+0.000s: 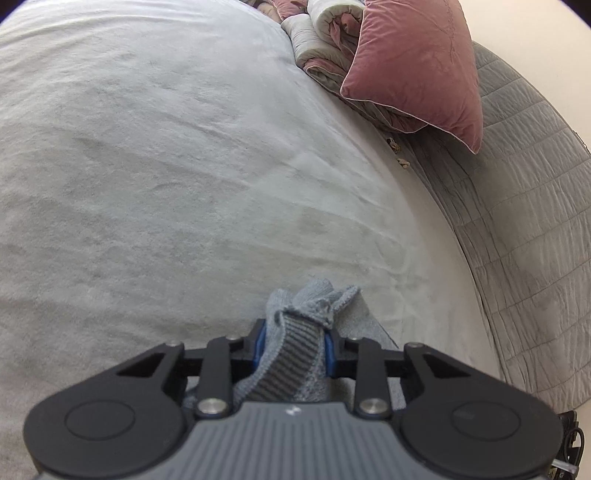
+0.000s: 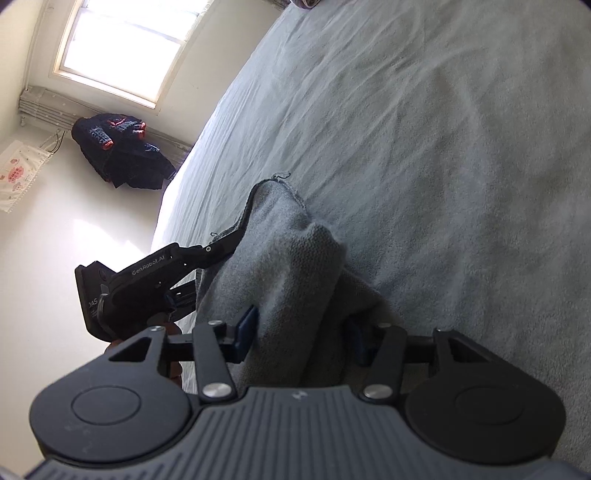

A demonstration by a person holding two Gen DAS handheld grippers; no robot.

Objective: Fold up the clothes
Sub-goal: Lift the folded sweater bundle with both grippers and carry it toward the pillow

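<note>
A grey knit garment (image 1: 295, 354) lies bunched on the pale grey bed sheet (image 1: 155, 177). In the left wrist view my left gripper (image 1: 294, 345) is shut on its ribbed hem, blue pads pressed against both sides of the band. The right wrist view shows the garment (image 2: 291, 273) rising in a thick fold off the sheet (image 2: 443, 147). My right gripper (image 2: 301, 334) is shut on that fold, with a blue pad on each side. To its left, the left gripper (image 2: 221, 245) holds the garment's far edge at the bed's side. A hand shows partly behind it.
A pink velvet pillow (image 1: 417, 66) and a rolled quilt (image 1: 325, 33) lie at the head of the bed beside a grey quilted cover (image 1: 535, 221). Past the bed's edge are pale floor (image 2: 74, 229), a dark clothes pile (image 2: 122, 147) and a window (image 2: 125, 40).
</note>
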